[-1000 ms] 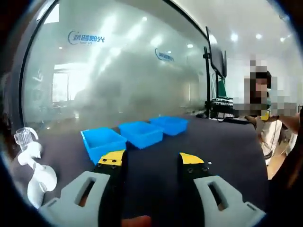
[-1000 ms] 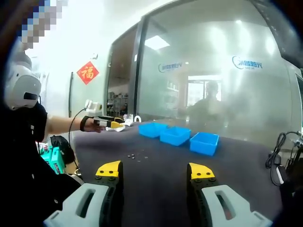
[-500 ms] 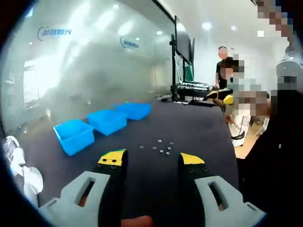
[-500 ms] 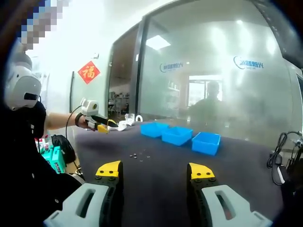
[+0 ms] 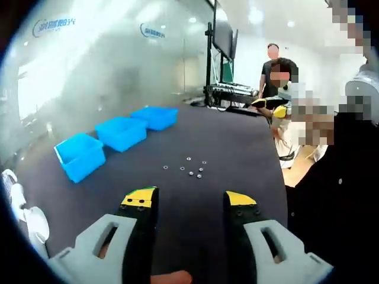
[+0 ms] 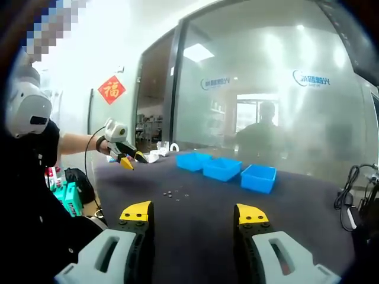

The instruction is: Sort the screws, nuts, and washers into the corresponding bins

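Note:
Several small screws, nuts and washers [image 5: 190, 169] lie loose on the dark table [image 5: 225, 142], ahead of my left gripper [image 5: 189, 203], which is open and holds nothing. Three blue bins stand in a row at the left: near [image 5: 79, 155], middle [image 5: 121, 131], far [image 5: 154, 116]. In the right gripper view the same small parts [image 6: 174, 193] lie ahead and left of my right gripper [image 6: 194, 214], also open with nothing in it. The three blue bins [image 6: 225, 168] sit beyond them. The left gripper [image 6: 126, 155] hangs over the table's left end, held by a person's hand.
A frosted glass wall [image 5: 89, 71] runs behind the bins. White objects [image 5: 26, 219] lie at the table's left corner. A monitor stand and equipment [image 5: 228, 89] stand at the far end, where people are. Cables [image 6: 349, 195] lie at the right edge.
The left gripper view has swung further toward the loose parts, which now sit closer and more central. In the right gripper view, the left gripper has tilted downward over the table's end.

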`<state>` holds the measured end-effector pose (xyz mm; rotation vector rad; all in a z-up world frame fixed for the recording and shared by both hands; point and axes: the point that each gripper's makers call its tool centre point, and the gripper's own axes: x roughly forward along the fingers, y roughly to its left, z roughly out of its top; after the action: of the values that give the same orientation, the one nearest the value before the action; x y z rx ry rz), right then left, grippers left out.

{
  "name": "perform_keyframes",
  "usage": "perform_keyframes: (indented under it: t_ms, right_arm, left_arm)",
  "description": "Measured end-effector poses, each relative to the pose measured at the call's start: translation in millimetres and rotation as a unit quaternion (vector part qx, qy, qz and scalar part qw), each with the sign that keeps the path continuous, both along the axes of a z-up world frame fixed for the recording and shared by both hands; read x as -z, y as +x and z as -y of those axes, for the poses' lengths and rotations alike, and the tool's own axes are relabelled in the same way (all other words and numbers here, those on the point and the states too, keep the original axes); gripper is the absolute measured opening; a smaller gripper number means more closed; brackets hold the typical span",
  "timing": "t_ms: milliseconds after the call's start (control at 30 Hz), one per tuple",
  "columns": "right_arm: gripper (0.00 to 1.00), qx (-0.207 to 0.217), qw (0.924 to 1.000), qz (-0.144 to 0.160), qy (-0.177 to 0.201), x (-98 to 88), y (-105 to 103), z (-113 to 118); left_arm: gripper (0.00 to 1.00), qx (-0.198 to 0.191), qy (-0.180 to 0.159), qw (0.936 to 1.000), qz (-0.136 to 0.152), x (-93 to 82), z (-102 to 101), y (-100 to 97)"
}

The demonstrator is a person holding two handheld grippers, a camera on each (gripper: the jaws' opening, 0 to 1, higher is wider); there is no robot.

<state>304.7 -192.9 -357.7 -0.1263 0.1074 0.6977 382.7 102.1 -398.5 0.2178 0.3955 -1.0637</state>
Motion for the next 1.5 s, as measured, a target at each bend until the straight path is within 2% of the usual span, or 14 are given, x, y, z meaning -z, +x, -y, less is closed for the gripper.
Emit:
perform_keyframes:
  t_ms: [133, 333, 433, 667, 867, 933, 1000, 1067, 1167, 1500]
  right_arm:
    - [0.49, 0.0, 1.0, -0.001, -0.001, 1.3, 0.5, 0.8]
    - [0.49, 0.001, 1.0, 0.001, 0.0, 0.5, 0.2, 2.9]
    - [0.49, 0.003, 1.0, -0.001, 0.001, 1.8, -0.1, 4.9]
    - [0.49, 0.003, 1.0, -0.004, -0.001, 3.5, 0.5, 6.3]
    - [0.49, 0.0, 1.0, -0.002, -0.001, 2.4, 1.8, 4.4]
    - [0.49, 0.001, 1.0, -0.002, 0.0, 2.3, 2.3, 4.6]
    - [0.49, 0.002, 1.0, -0.001, 0.002, 2.3, 2.9, 5.7]
    - [0.49, 0.003, 1.0, -0.001, 0.005, 2.0, 3.2, 6.8]
    - [0.49, 0.003, 1.0, -0.001, 0.005, 2.2, 3.1, 7.7]
    - [0.49, 0.004, 1.0, -0.001, 0.005, 1.8, 2.5, 10.1]
  left_arm:
    - [0.43, 0.014, 0.038, 0.9991, -0.009, 7.3, 9.5, -0.6]
    - [0.43, 0.008, 0.064, 0.9974, -0.031, 12.2, 23.5, 9.4]
    - [0.43, 0.009, 0.073, 0.9965, -0.039, 12.5, 37.7, 4.2]
    - [0.43, 0.025, 0.121, 0.9911, -0.049, 14.9, 50.7, 2.3]
    - [0.43, 0.027, 0.15, 0.9865, -0.06, 15.5, 60.0, 5.1]
    - [0.43, 0.034, 0.149, 0.9851, -0.078, 15.3, 57.3, 3.2]
    - [0.43, 0.042, 0.162, 0.9832, -0.073, 16.8, 59.8, -1.1]
    - [0.43, 0.047, 0.173, 0.9816, -0.066, 17.1, 57.3, 4.3]
    - [0.43, 0.048, 0.174, 0.9808, -0.074, 19.0, 62.3, 7.3]
    - [0.42, 0.036, 0.211, 0.9712, -0.105, 32.2, 68.8, 14.7]
